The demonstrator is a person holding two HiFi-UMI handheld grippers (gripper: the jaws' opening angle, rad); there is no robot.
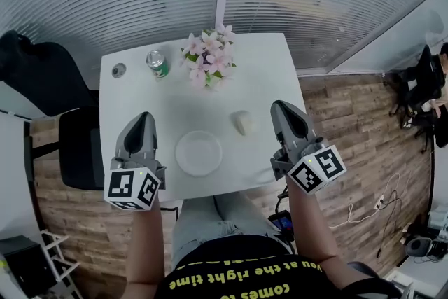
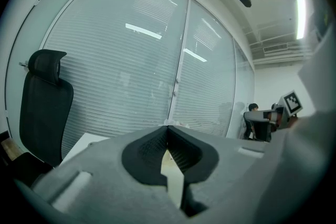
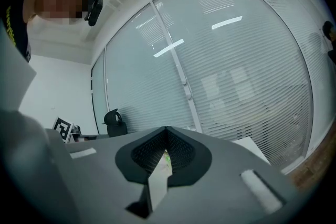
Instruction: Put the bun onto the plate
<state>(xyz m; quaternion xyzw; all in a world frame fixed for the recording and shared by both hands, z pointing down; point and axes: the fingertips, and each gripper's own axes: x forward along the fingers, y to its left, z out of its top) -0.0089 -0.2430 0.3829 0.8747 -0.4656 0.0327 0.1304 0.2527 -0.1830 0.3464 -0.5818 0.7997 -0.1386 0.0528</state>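
Note:
A pale bun lies on the white table, just right of an empty white plate near the front edge. My left gripper hovers over the table's left side, left of the plate, jaws shut and empty. At the table's right edge, to the right of the bun, my right gripper is held with its jaws shut and empty. In the left gripper view the left gripper's jaws meet at the tip; the right gripper view shows the right gripper's tips together too. Neither touches the bun.
A green can and a pot of pink flowers stand at the table's far side, with a small round disc at the far left. A black office chair sits left of the table. Blinds cover the glass wall behind.

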